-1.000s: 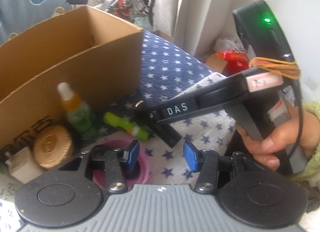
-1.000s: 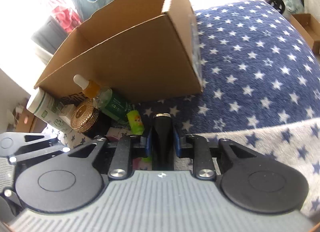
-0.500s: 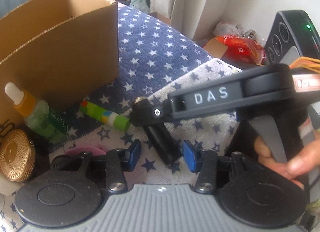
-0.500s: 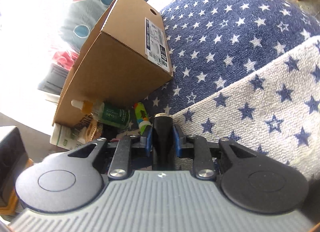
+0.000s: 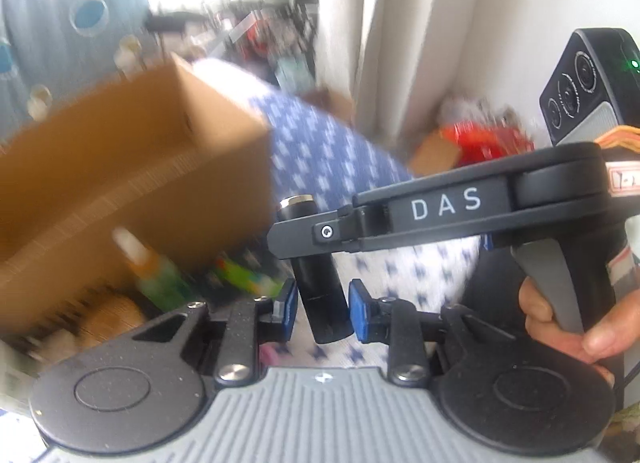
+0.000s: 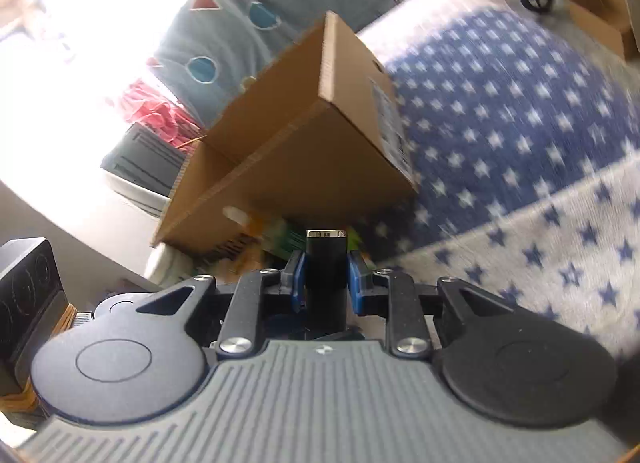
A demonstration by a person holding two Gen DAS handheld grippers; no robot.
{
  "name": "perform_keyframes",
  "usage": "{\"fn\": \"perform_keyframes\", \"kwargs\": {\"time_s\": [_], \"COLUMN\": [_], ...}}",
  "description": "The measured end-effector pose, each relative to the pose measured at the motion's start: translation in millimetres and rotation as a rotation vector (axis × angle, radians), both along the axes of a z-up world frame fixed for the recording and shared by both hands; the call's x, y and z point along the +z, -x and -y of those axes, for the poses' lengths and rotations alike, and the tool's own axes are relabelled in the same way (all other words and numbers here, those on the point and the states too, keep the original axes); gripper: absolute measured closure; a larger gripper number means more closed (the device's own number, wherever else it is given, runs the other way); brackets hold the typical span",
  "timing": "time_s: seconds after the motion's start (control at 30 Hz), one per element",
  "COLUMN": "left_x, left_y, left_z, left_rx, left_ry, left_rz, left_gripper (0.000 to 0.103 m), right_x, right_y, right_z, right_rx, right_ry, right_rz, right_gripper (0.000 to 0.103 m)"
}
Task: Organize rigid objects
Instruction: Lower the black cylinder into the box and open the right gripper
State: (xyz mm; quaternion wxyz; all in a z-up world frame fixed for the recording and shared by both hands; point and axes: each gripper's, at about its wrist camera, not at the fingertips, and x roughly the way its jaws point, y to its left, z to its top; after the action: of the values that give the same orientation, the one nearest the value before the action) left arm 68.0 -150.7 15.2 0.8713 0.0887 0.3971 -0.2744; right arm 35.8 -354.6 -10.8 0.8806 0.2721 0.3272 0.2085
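Right hand-held gripper [image 6: 326, 281] pinched a black cylinder [image 6: 325, 267] with a metal end cap, held upright above the star-print bed cover [image 6: 520, 111]. Its arm read "DAS" in the left wrist view. Left hand-held gripper [image 5: 322, 309]: blue pads closing on the cylinder's lower end, apparently touching it. Open cardboard box [image 6: 304, 143] stood behind; its side label was too blurred to read.

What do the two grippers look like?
Both grippers, left and right, have blue pads, black linkage arms with silver screws and round black discs on a ribbed grey body. The right one's side reads DAS, with rubber bands and a green light behind.
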Motion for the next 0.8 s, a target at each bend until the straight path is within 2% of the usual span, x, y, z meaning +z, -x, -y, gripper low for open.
{"fn": "perform_keyframes", "kwargs": {"time_s": [0.17, 0.23, 0.3, 0.43, 0.6, 0.67, 0.8], "left_x": [49, 64, 71, 60, 25, 11, -4], "left_y": [-7, -21, -42, -97, -161, -178, -198], "left_z": [-34, -51, -69, -105, -148, -157, -159], "left_rx": [0.103, 0.158, 0.211, 0.299, 0.36, 0.38, 0.403], "left_ry": [0.0, -0.011, -0.023, -0.035, -0.062, -0.095, -0.162], "left_rz": [0.128, 0.129, 0.091, -0.03, -0.186, -0.216, -0.226], "left_gripper": [0.074, 0.074, 0.073, 0.073, 0.073, 0.073, 0.06], "right_x": [63, 85, 103, 118, 102, 90, 61], "right_y": [-22, -40, -67, -140, -226, -251, -291], "right_z": [-32, -50, -73, -125, -180, -197, -229], "right_rx": [0.109, 0.168, 0.23, 0.338, 0.391, 0.399, 0.408], "right_ry": [0.037, 0.046, 0.056, 0.08, 0.122, 0.144, 0.193], "right_rz": [0.129, 0.158, 0.151, 0.021, -0.197, -0.269, -0.365], "right_gripper": [0.082, 0.082, 0.082, 0.082, 0.082, 0.082, 0.082]}}
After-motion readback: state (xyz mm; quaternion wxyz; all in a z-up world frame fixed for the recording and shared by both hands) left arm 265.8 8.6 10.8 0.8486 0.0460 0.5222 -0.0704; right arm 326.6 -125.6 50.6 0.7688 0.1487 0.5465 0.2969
